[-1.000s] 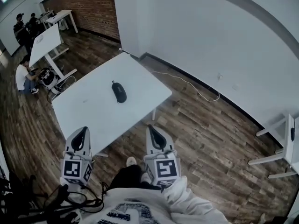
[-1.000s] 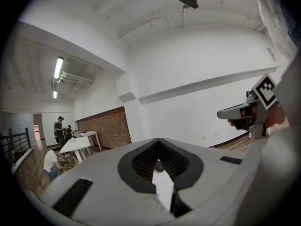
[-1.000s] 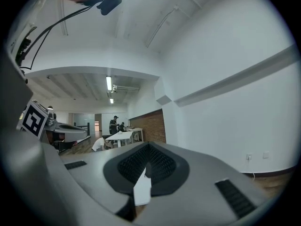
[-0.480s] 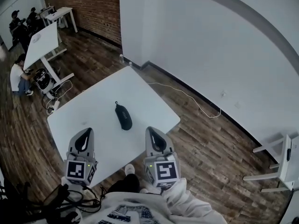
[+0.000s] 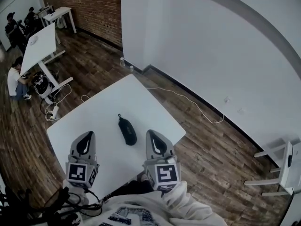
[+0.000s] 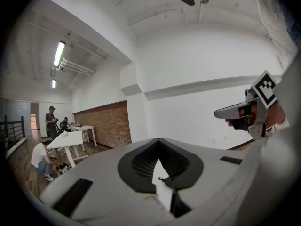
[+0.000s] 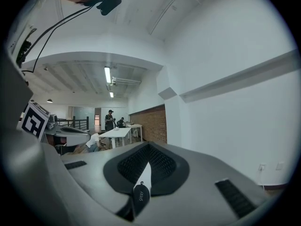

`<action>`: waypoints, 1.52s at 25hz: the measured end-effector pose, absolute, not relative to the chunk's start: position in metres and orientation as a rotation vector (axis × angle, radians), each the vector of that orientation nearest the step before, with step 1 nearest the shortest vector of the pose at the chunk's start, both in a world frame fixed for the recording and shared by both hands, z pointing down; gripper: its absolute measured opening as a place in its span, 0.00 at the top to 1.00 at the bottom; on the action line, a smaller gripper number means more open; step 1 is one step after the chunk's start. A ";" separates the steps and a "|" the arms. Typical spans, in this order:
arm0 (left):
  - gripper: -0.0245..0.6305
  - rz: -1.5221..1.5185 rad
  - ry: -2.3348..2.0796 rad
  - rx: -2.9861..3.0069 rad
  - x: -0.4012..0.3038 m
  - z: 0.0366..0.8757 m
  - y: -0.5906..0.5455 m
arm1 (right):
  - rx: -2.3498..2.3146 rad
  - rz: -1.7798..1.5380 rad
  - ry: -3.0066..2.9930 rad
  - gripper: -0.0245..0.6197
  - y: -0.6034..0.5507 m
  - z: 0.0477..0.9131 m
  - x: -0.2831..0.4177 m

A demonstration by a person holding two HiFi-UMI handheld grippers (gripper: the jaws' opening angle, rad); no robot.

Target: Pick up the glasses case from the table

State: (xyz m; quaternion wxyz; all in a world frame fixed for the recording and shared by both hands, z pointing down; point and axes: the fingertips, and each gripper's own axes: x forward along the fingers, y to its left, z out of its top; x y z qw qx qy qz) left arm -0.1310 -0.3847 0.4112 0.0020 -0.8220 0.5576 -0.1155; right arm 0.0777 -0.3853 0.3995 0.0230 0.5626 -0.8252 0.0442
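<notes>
From above, the white surface shows whole, with the glasses case lying on it just ahead of the two tongs and between them, nearer the right tongs than the left tongs, touching neither. That same view takes in a cable trailing across the wood floor past the right tongs. The gripper views miss these and show the room beyond instead: a brick wall and people far ahead of the tongs. Each also catches the other tongs off to its side. Both tongs have their jaws drawn together at the tips with nothing between them, and through the thin slit a sliver of surface and case shows. The case is dark, long and rounded, with a small loop at its far end. The right gripper view picks out pale lettering on it, too small to read. It is closed, so its contents are hidden.
</notes>
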 end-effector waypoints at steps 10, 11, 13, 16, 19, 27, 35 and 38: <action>0.92 -0.432 1.763 -2.563 -0.114 0.430 -0.413 | 1.704 0.176 -2.566 0.95 -0.422 0.412 0.091; 0.92 -0.427 1.768 -2.569 -0.114 0.430 -0.414 | 1.701 0.172 -2.571 0.95 -0.425 0.411 0.090; 0.93 -0.417 1.773 -2.579 -0.113 0.433 -0.418 | 1.691 0.166 -2.585 0.95 -0.433 0.410 0.089; 0.93 -0.420 1.785 -2.580 -0.112 0.438 -0.421 | 1.673 0.167 -2.588 0.95 -0.437 0.414 0.090; 0.92 -0.429 1.817 -2.649 -0.106 0.445 -0.426 | 1.683 0.174 -2.580 0.95 -0.442 0.416 0.094; 0.56 -0.505 1.877 -2.877 -0.082 0.491 -0.440 | 1.694 0.218 -2.571 0.95 -0.450 0.423 0.107; 0.22 -0.747 1.958 -3.289 -0.031 0.581 -0.457 | 1.747 0.222 -2.543 0.95 -0.454 0.423 0.127; 0.22 -0.920 2.108 -3.306 -0.028 0.626 -0.462 | 1.763 0.218 -2.525 0.95 -0.449 0.421 0.132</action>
